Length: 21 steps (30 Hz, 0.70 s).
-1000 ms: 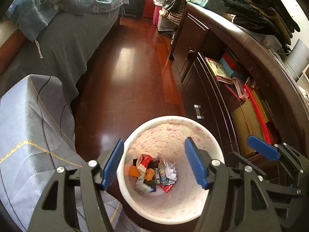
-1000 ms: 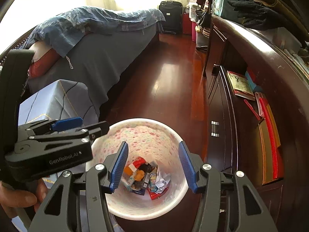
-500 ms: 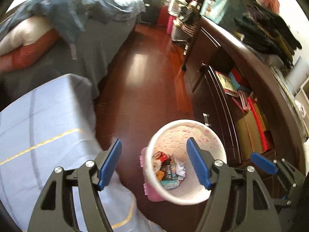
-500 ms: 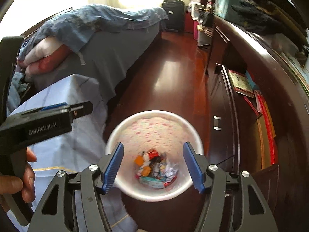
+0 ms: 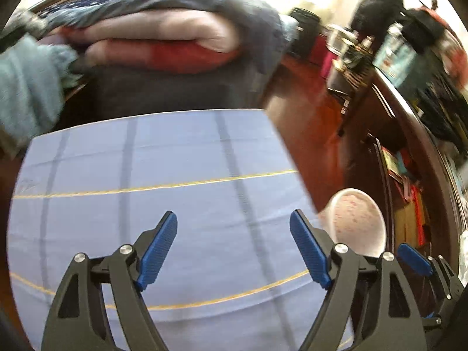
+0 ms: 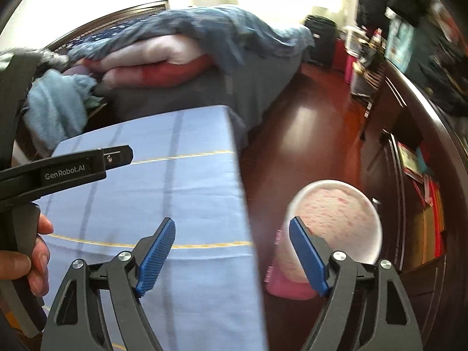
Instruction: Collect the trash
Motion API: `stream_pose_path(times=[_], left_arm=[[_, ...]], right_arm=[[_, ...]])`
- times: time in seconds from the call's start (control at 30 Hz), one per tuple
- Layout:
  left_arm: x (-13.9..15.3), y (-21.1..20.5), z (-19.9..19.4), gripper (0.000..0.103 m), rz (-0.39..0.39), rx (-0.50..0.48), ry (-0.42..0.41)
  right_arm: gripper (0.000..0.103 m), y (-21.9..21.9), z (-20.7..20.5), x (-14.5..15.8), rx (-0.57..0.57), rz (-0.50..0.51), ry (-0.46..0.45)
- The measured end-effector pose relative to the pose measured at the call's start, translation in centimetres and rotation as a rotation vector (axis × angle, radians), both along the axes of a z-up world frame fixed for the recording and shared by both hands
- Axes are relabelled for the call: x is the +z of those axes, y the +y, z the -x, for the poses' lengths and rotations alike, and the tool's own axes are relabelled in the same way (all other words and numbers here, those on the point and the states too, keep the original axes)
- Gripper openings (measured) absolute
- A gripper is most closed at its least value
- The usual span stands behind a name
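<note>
The pink-speckled trash bin (image 6: 339,219) stands on the dark wood floor to the right of a table with a light blue checked cloth (image 6: 163,204). Its contents do not show from this angle. It also shows in the left wrist view (image 5: 356,222) at the right. My left gripper (image 5: 234,247) is open and empty above the blue cloth (image 5: 163,175). My right gripper (image 6: 232,251) is open and empty over the cloth's right edge, its right finger in front of the bin. No loose trash shows on the cloth. Both views are motion-blurred.
A bed with blue bedding and red and pink pillows (image 6: 163,64) lies behind the table. A dark wood cabinet (image 6: 409,152) with books runs along the right. The left hand-held gripper (image 6: 67,169) shows at the left of the right wrist view.
Both grippers have risen and swung left, away from above the bin to over the blue cloth. The bin now sits at the right of both views. Both stayed open.
</note>
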<state>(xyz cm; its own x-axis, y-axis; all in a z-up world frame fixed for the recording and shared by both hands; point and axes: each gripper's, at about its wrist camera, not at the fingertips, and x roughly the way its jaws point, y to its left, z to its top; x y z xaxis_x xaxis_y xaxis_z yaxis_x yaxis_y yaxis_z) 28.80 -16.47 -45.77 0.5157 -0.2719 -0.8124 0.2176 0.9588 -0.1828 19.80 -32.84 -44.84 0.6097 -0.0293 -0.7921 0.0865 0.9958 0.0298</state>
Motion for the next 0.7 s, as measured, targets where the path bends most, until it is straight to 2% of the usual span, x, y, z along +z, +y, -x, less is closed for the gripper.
stream_pose_path(times=[0.1, 0.27, 0.5, 0.7], left_arm=[[0.7, 4.7, 0.2, 0.082, -0.005, 0.052, 0.000], [2.0, 10.3, 0.9, 0.085, -0.007, 0.107, -0.011], [4.0, 15.7, 2.4, 0.087, -0.016, 0.159, -0.041], [6.9, 19.1, 4.3, 0.087, 0.015, 0.210, -0.063]], right_arm=[[0.083, 3.7, -0.2, 0.8, 0.044, 0.011, -0.008], [0.086, 9.3, -0.4, 1.9, 0.116, 0.020, -0.016], [0.091, 15.2, -0.6, 3.5, 0.187, 0.017, -0.031], [0.092, 18.6, -0.4, 6.0, 0.216, 0.036, -0.036]])
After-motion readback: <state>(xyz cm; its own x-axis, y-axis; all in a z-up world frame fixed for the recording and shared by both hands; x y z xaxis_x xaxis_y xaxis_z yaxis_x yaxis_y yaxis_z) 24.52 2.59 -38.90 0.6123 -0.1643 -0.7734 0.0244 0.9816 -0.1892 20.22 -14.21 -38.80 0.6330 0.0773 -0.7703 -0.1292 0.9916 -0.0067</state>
